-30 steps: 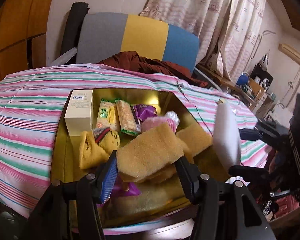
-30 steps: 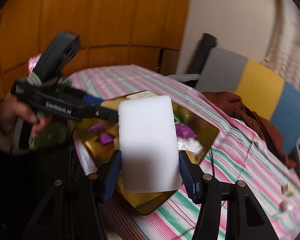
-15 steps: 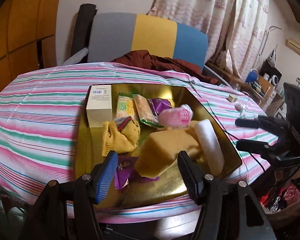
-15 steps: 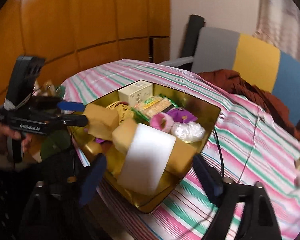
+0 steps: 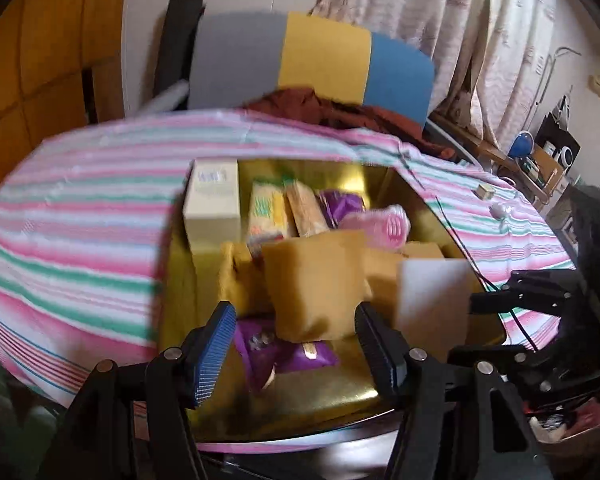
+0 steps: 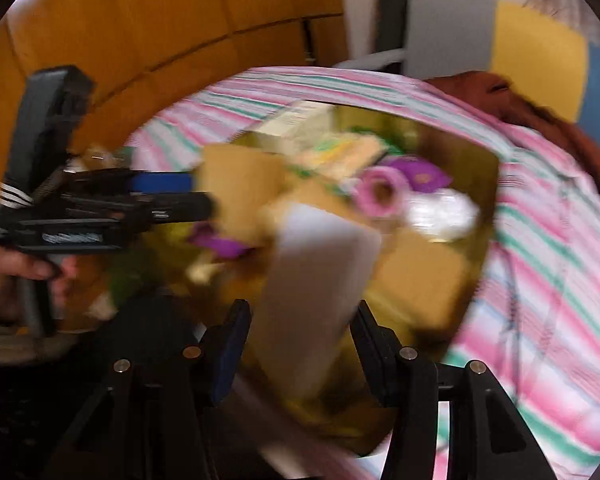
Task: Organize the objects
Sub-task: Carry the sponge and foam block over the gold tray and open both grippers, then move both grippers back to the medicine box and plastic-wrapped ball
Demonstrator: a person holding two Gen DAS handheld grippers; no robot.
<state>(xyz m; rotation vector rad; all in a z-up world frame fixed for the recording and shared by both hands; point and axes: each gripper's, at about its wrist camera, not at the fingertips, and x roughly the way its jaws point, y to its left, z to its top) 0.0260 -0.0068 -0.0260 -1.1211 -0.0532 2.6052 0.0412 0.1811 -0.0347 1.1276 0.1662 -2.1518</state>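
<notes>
Left-wrist view showed the left gripper (image 5: pixel 296 330) with jaws parted around a yellow sponge (image 5: pixel 314 282) in the crowded gold tray (image 5: pixel 328 396); right of it, the right gripper (image 6: pixel 300 340) clasped a white sponge (image 6: pixel 316 292) above the tray's near edge.

- My left gripper (image 5: pixel 294 338) faces a yellow sponge (image 5: pixel 314 280) standing right between its spread fingers, blocking the way deeper into the gold tray (image 5: pixel 320 396).
- The tray's far half is packed: cream box (image 5: pixel 212 200), snack packets (image 5: pixel 284 210), pink roll (image 5: pixel 384 222).
- The white foam block (image 6: pixel 316 300) fills my right gripper (image 6: pixel 300 352) gap.
- Open striped tabletop (image 5: pixel 80 216) lies left of the tray.
</notes>
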